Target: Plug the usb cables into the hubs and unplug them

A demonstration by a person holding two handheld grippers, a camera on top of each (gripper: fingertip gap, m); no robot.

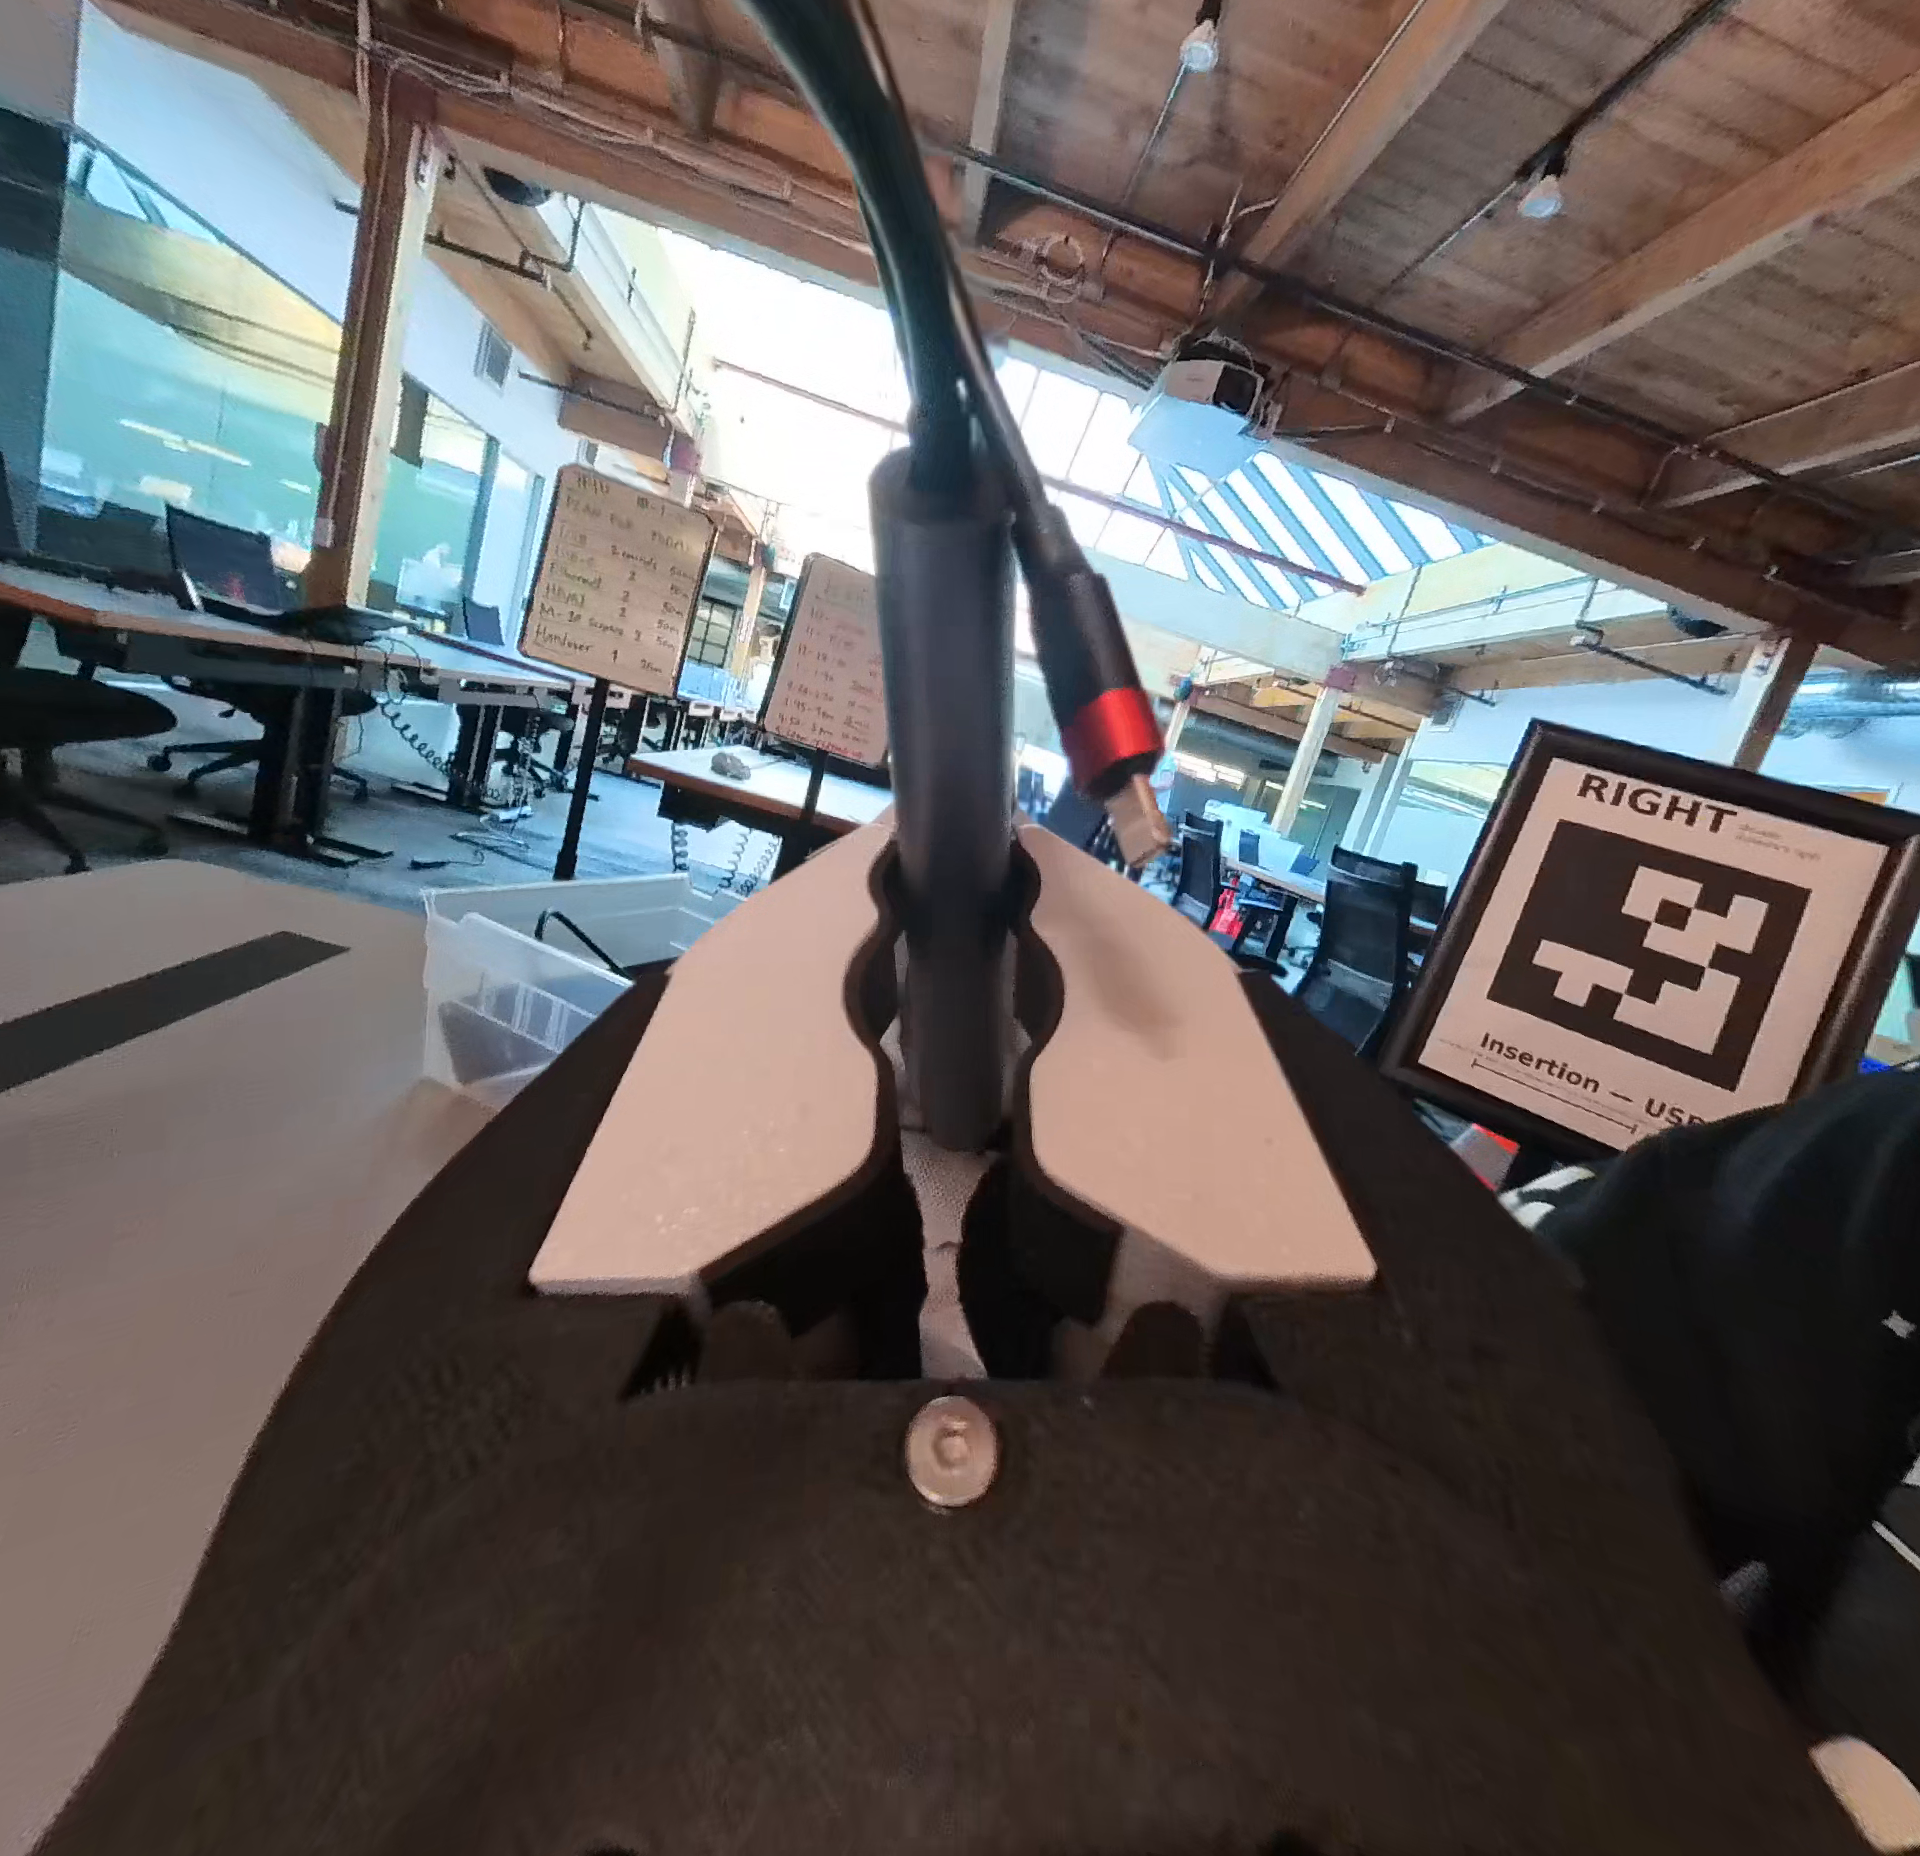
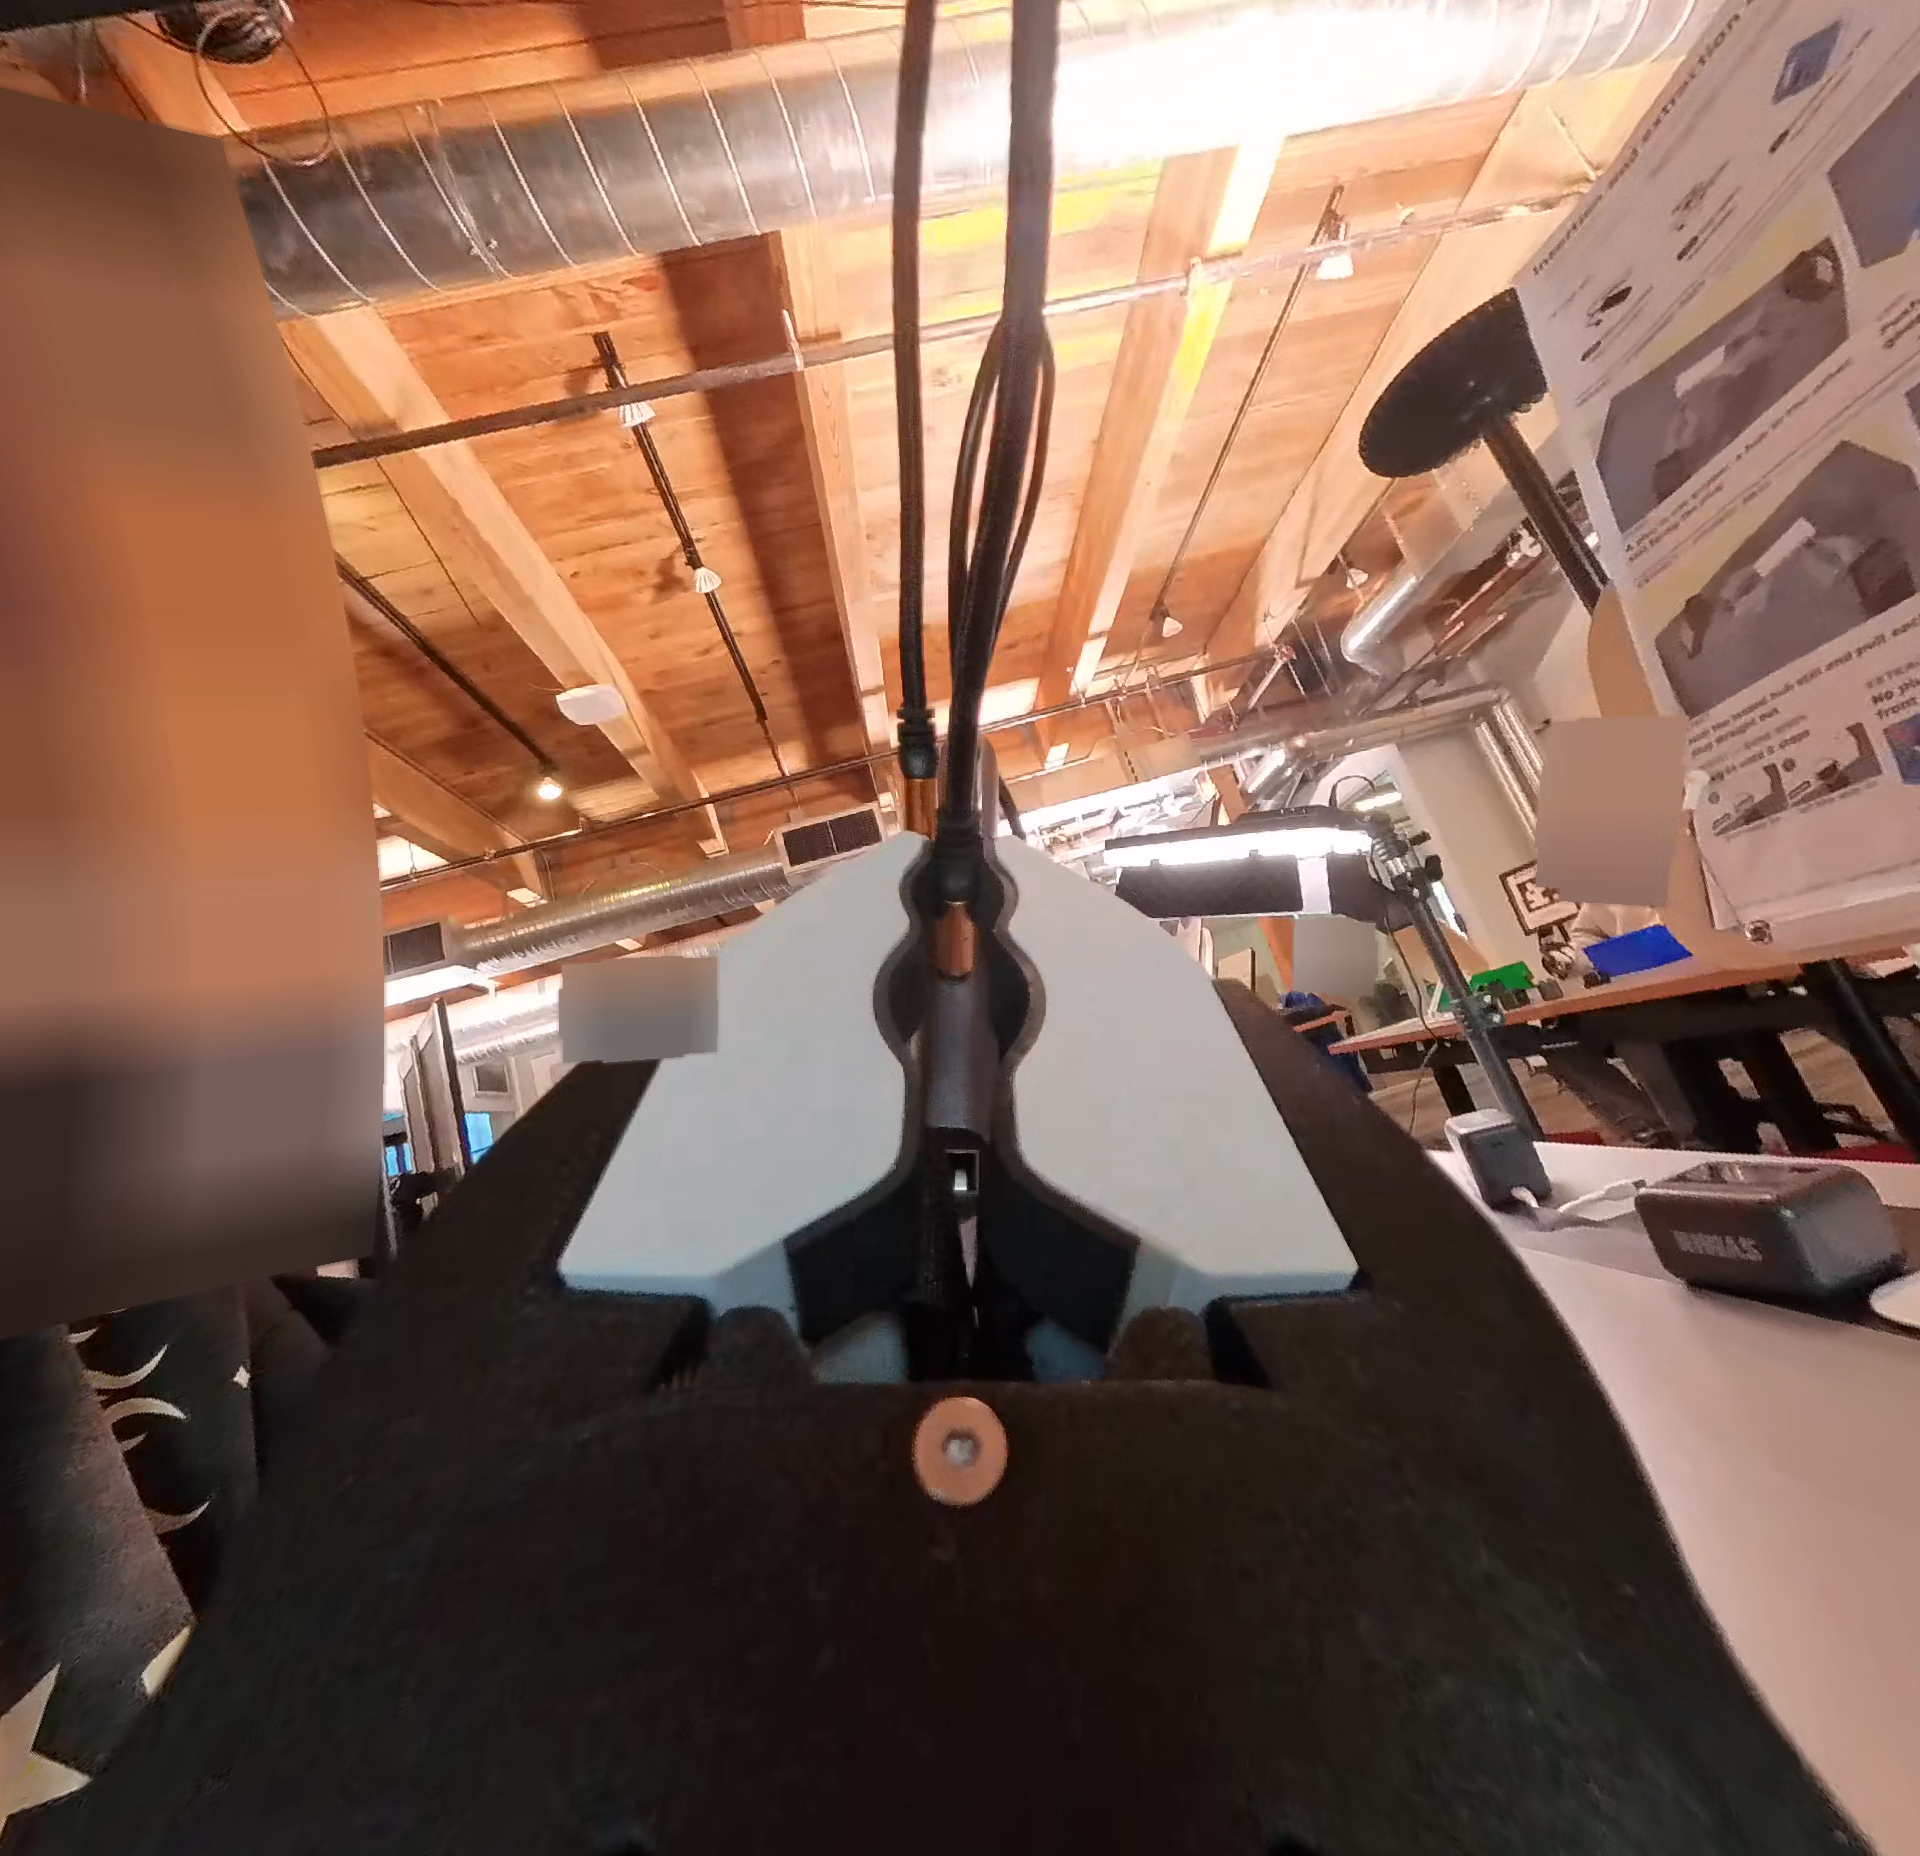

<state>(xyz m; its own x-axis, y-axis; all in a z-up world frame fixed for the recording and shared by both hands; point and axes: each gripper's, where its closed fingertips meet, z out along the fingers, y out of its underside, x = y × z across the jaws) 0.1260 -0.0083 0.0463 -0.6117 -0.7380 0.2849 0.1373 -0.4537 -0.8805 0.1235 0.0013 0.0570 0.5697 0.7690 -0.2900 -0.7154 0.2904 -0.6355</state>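
Left gripper: clamped on grey hub, raised upright; red-collared plug dangles just beside, unplugged.
Right gripper: clamped on copper-collared plug, cables above.
Advice: steady hub, align plug squarely, push straight.

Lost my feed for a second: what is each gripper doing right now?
Left gripper: closed on the grey hub.
Right gripper: closed on a dark plug with copper collar.

Left claw clamped on grey hub, upright, black cables leaving at 12 o'clock. Loose red-collared USB plug hangs at 1 o'clock. Framed marker sign at 3 o'clock.
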